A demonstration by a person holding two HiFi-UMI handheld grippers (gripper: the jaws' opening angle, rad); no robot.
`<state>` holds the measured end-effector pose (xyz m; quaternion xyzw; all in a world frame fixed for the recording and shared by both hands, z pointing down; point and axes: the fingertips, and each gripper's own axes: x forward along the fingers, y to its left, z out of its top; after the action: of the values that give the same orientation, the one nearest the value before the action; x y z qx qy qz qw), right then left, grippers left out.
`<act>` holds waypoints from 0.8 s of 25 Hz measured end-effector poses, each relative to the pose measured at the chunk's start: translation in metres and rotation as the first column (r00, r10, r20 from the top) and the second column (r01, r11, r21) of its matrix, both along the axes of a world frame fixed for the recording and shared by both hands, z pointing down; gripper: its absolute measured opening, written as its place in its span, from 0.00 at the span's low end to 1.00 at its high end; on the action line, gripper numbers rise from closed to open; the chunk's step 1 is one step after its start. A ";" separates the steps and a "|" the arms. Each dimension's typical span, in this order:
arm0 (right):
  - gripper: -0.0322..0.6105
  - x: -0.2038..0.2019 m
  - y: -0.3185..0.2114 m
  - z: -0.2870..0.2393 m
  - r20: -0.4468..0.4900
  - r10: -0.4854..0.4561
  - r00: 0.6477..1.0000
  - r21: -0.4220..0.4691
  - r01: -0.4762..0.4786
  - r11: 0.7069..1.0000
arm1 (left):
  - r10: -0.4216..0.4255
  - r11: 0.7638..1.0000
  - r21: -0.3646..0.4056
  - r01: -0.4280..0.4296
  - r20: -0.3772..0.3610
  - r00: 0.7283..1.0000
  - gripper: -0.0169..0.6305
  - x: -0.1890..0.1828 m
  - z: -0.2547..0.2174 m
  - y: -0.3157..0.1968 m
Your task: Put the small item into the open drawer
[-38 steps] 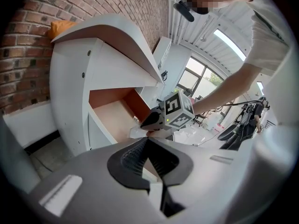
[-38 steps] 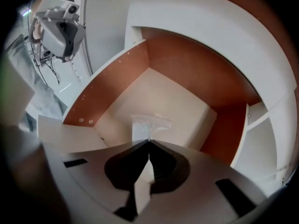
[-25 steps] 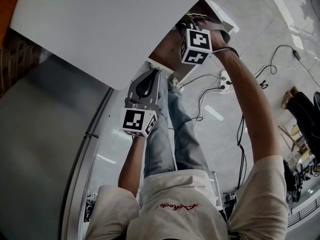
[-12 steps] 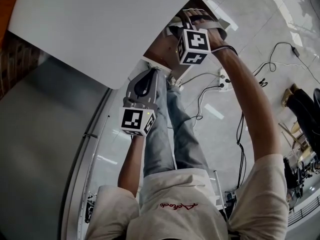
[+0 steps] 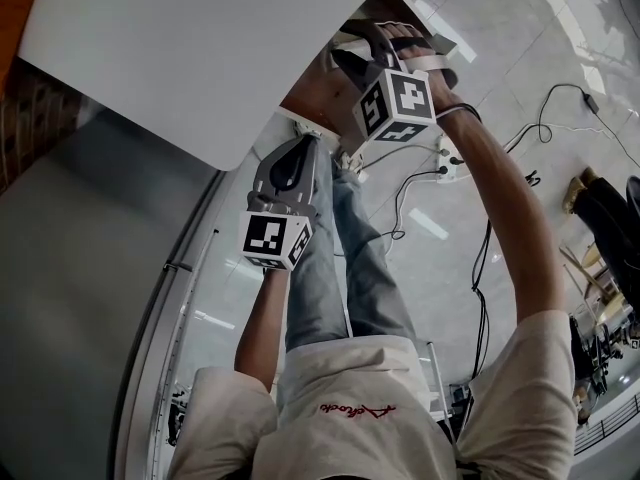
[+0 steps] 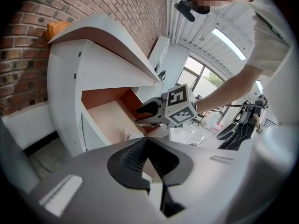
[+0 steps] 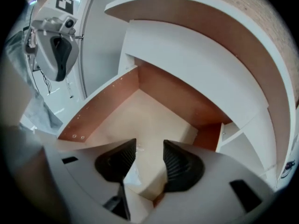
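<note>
The open drawer (image 5: pixel 318 90) of the white cabinet shows its pale floor (image 7: pixel 140 115) and brown side walls. My right gripper (image 5: pixel 348 56) hangs over it, seen from the side in the left gripper view (image 6: pixel 146 115). Its jaws are opening, and its fingertips (image 7: pixel 149 155) stand apart. A small clear plastic item (image 7: pixel 131 175) lies on the drawer floor below the gap, free of the pads. The same item (image 6: pixel 126 134) shows near the drawer's front edge. My left gripper (image 5: pixel 305 143) is shut and empty (image 6: pixel 148 143), held back from the drawer front.
The cabinet's white top (image 5: pixel 200 48) overhangs the drawer. A brick wall (image 6: pixel 28 41) stands behind the cabinet. On the tiled floor lie a power strip (image 5: pixel 447 163) and cables. The person's jeans-clad legs (image 5: pixel 340 268) stand close to the drawer front.
My right gripper has tilted and drawn back a little over the drawer, and its jaws look wider apart. The left gripper has stayed in place.
</note>
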<state>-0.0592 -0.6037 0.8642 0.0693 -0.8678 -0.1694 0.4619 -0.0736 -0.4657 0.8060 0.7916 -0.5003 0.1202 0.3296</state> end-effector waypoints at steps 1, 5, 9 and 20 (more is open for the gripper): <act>0.33 0.002 -0.001 -0.005 0.011 0.013 1.000 0.013 -0.014 1.000 | 0.002 1.000 0.001 -0.002 -0.001 1.000 0.04 0.002 -0.001 0.001; 0.09 0.010 0.000 -0.016 0.034 0.043 0.998 0.054 -0.045 0.998 | 0.010 1.000 0.002 -0.010 -0.005 1.000 0.04 0.006 -0.001 0.004; 0.07 0.011 0.008 -0.026 0.055 0.048 0.997 0.046 -0.050 0.998 | 0.016 1.000 0.003 -0.016 0.001 1.000 0.04 0.007 -0.002 0.006; 0.07 0.047 0.018 -0.109 0.382 0.447 0.809 -0.240 -0.380 0.893 | 0.036 0.999 0.023 -0.037 0.006 0.999 0.04 0.011 -0.009 0.010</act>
<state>-0.0124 -0.5860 0.7556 0.2568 -0.9216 0.0215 0.2902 -0.0628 -0.4556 0.7966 0.8040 -0.4880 0.1225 0.3169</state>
